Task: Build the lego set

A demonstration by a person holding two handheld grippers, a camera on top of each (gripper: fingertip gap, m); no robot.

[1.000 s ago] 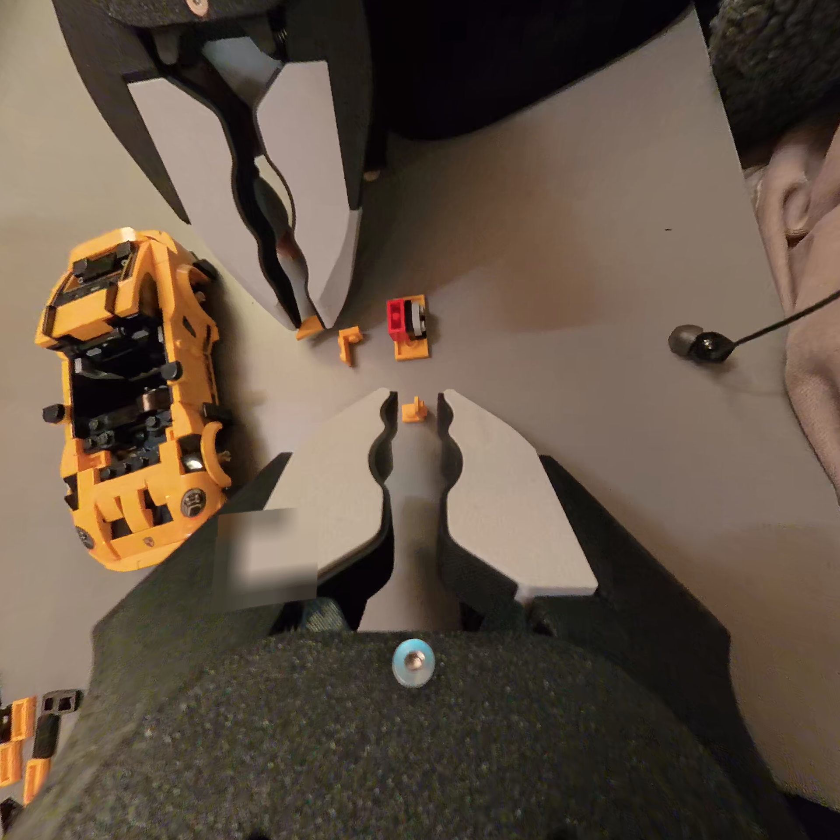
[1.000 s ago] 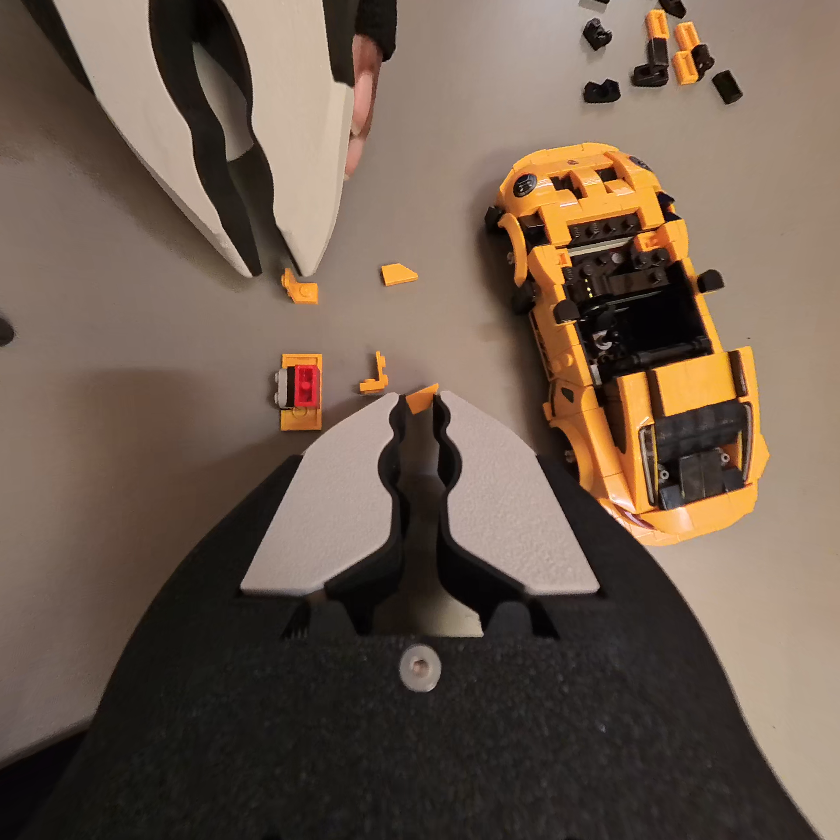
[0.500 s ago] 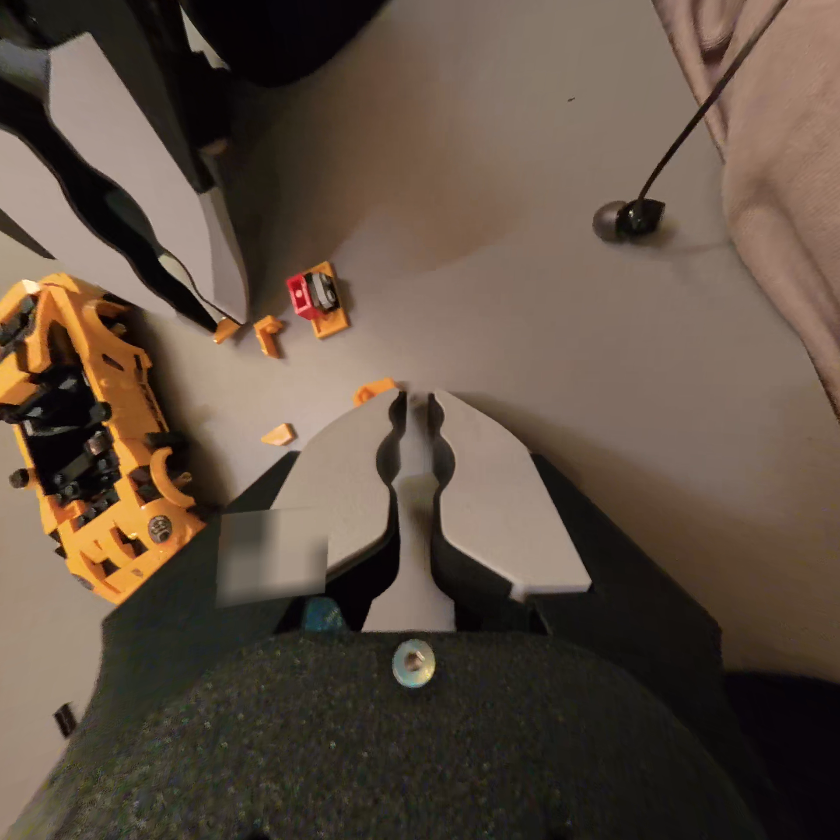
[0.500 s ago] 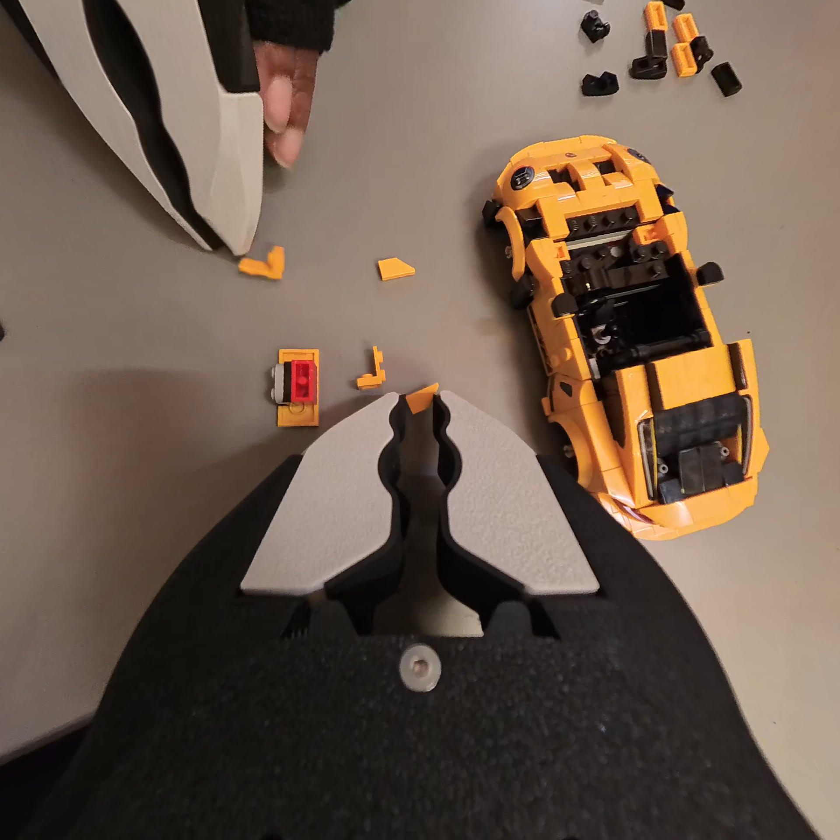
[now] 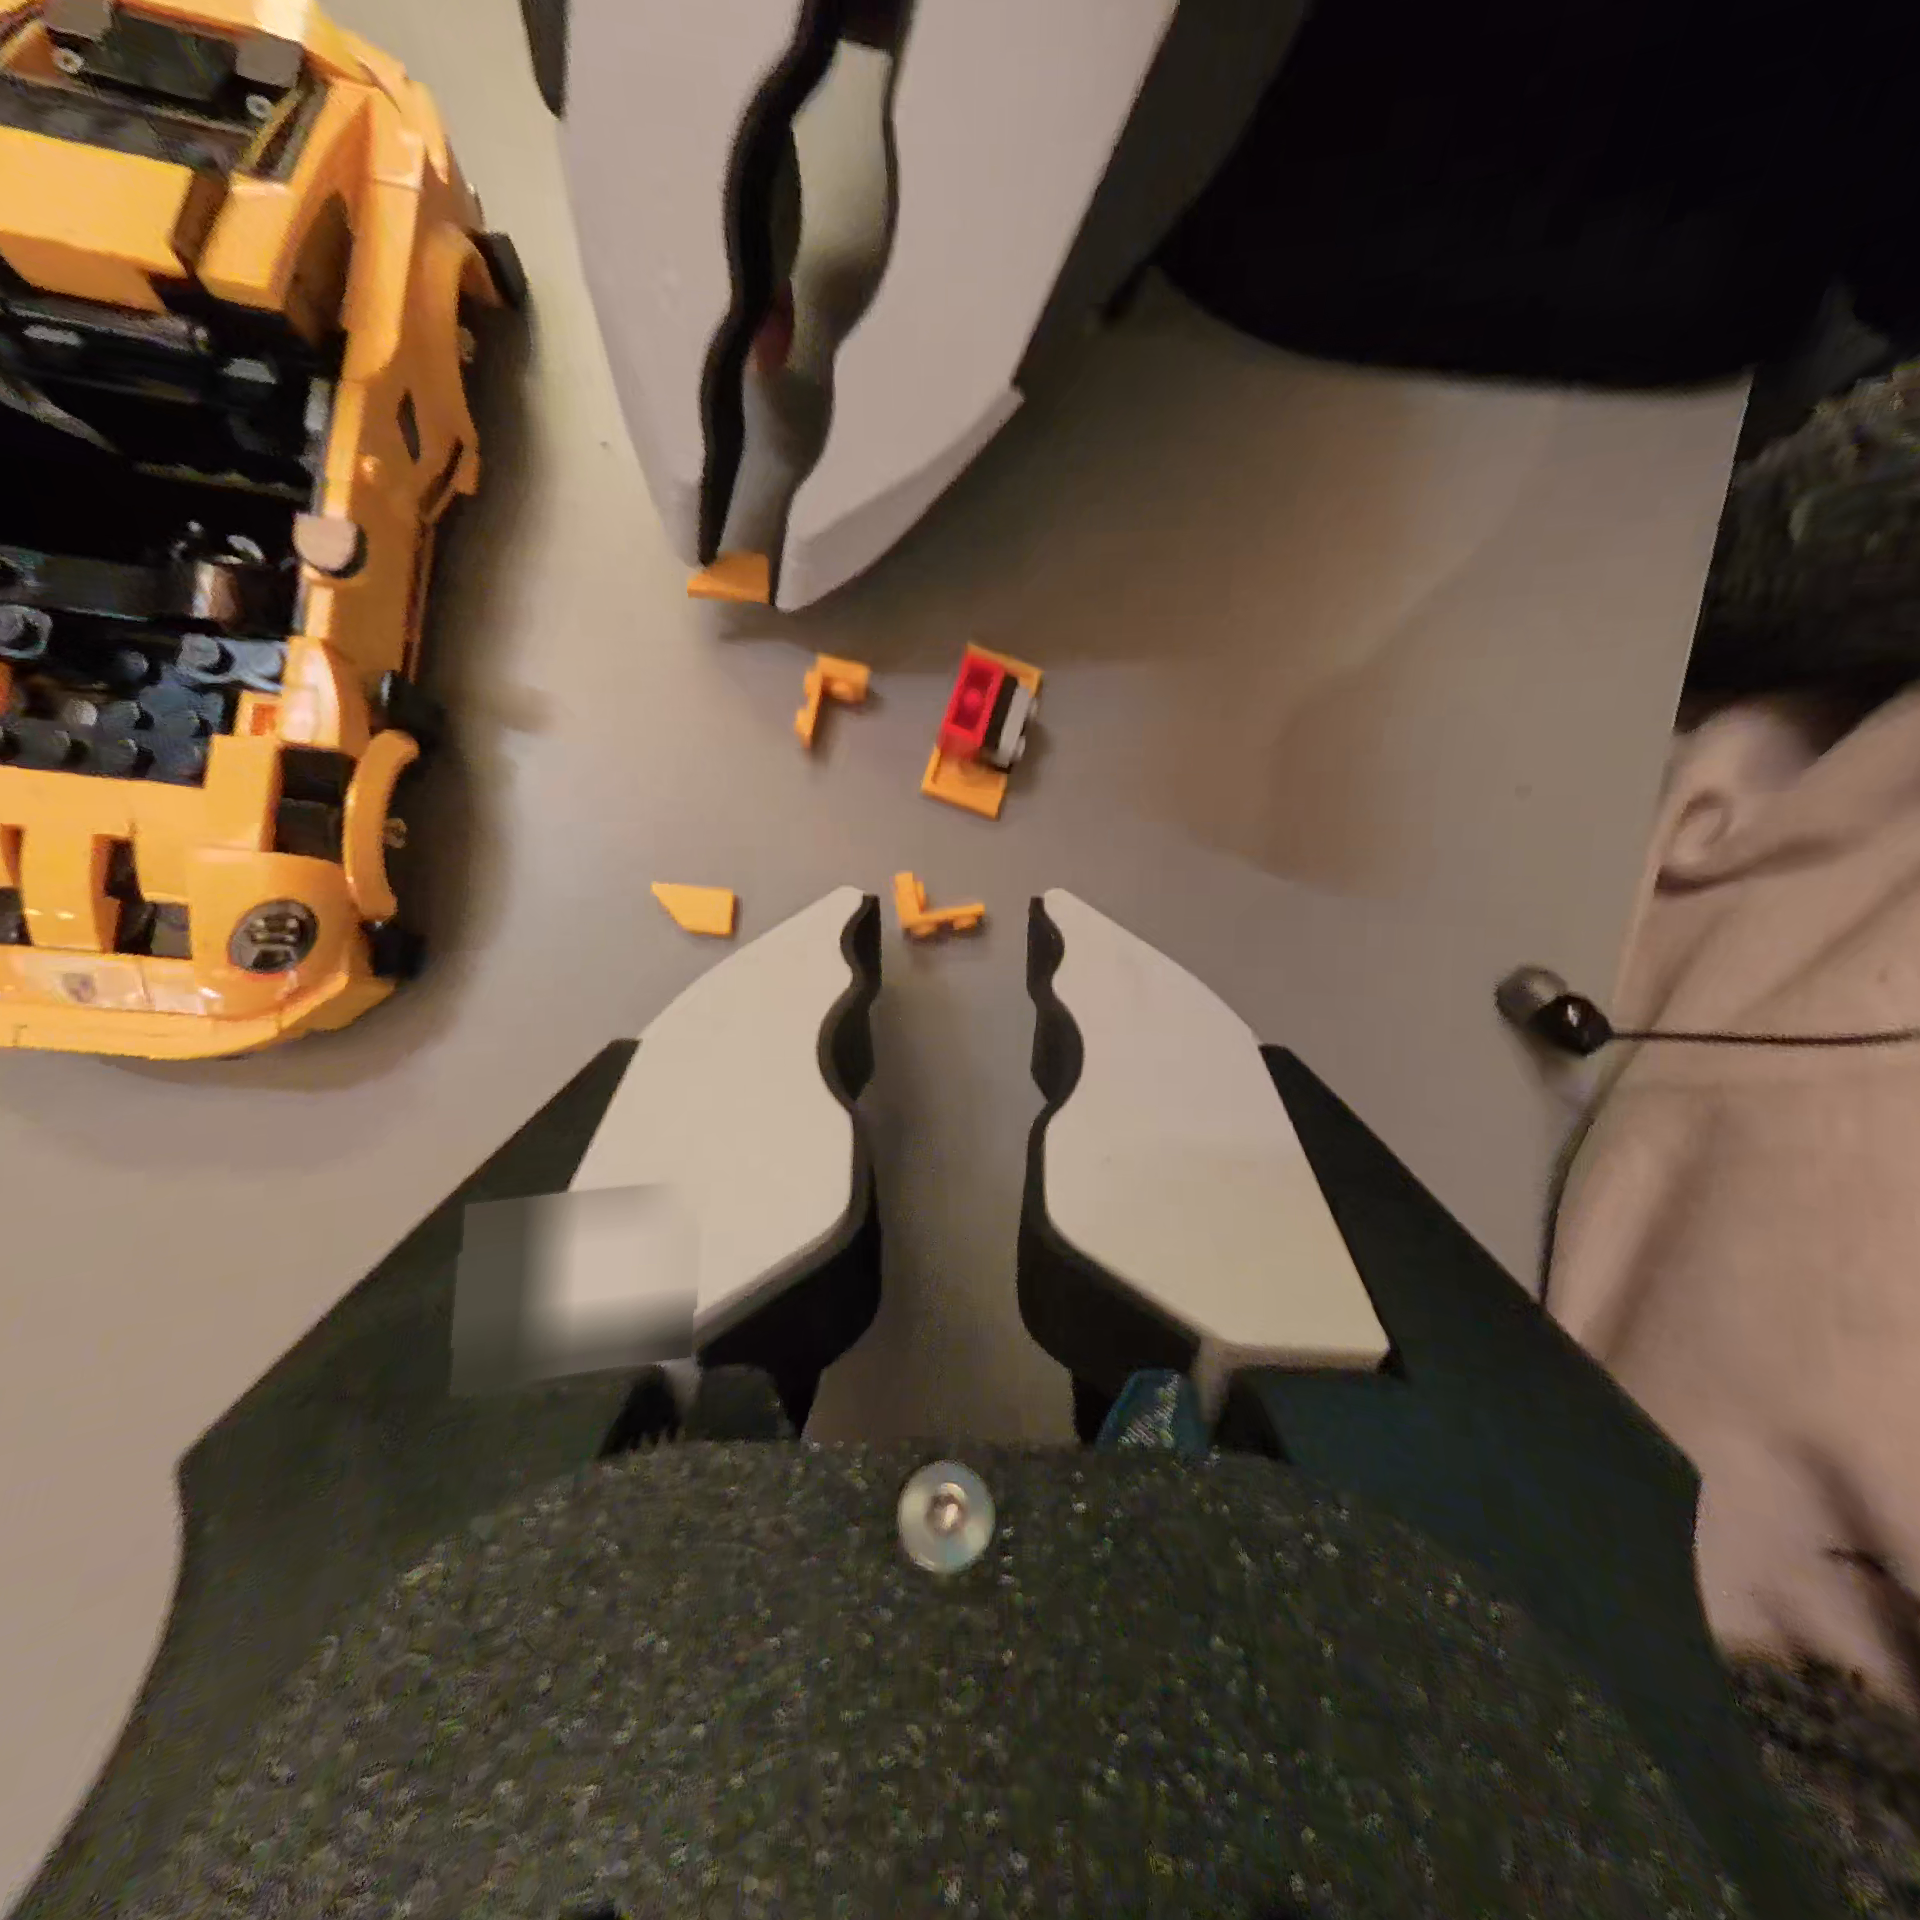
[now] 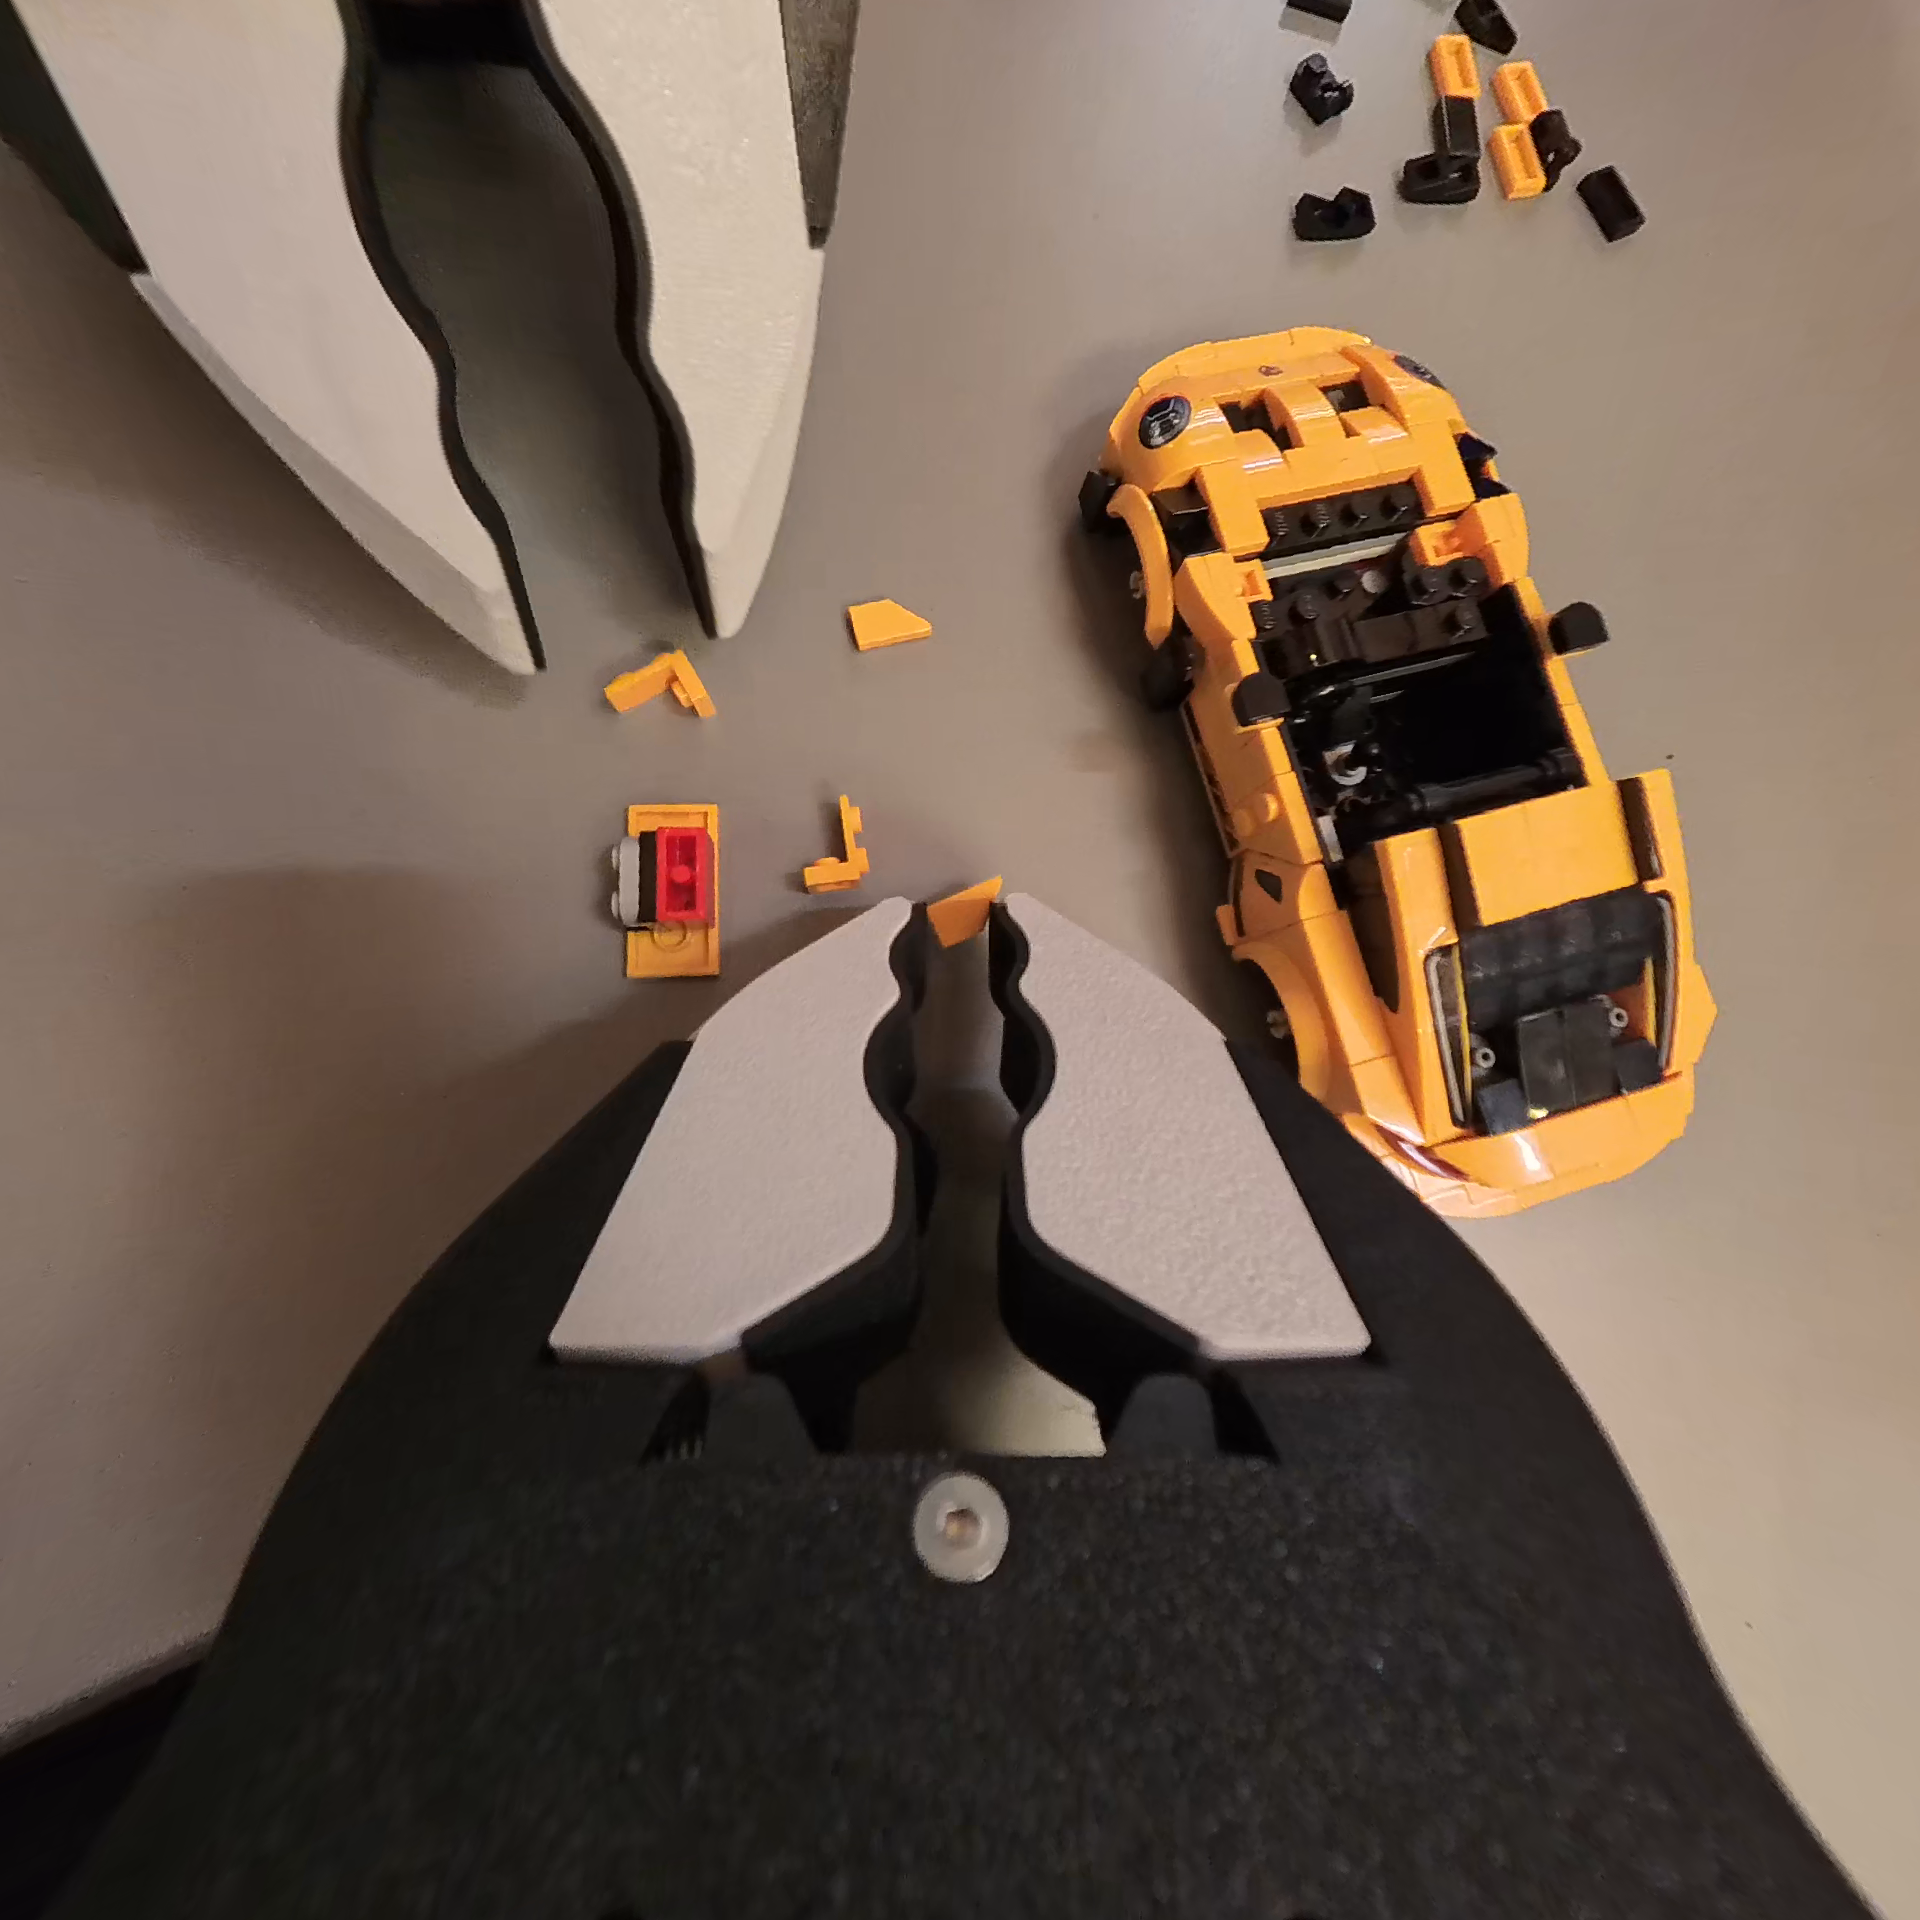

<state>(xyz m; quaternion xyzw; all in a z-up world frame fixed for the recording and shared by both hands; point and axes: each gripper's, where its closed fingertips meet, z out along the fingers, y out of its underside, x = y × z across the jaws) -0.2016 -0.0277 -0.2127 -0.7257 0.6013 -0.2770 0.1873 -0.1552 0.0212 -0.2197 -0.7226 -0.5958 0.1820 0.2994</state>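
Note:
An orange and black lego car lies on the grey table; it also shows in the left wrist view. My right gripper is shut on a small orange wedge piece, low over the table beside the car; from the left wrist view this gripper sits at the top with the wedge piece at its tips. My left gripper is open, with an orange bracket lying just in front of the gap. Between the grippers lie a red and orange sub-assembly, a second orange bracket and an orange wedge tile.
Several loose black and orange pieces lie beyond the car's nose. A small dark earbud-like thing with a thin cable lies near the table's right edge. Beige cloth hangs past that edge. One gripper's finger ends stand about 7 centimeters off the other's.
My left gripper has swung back over the small pieces and opened wider, and the orange bracket has turned on the table. My right gripper has stayed still, shut on the wedge piece.

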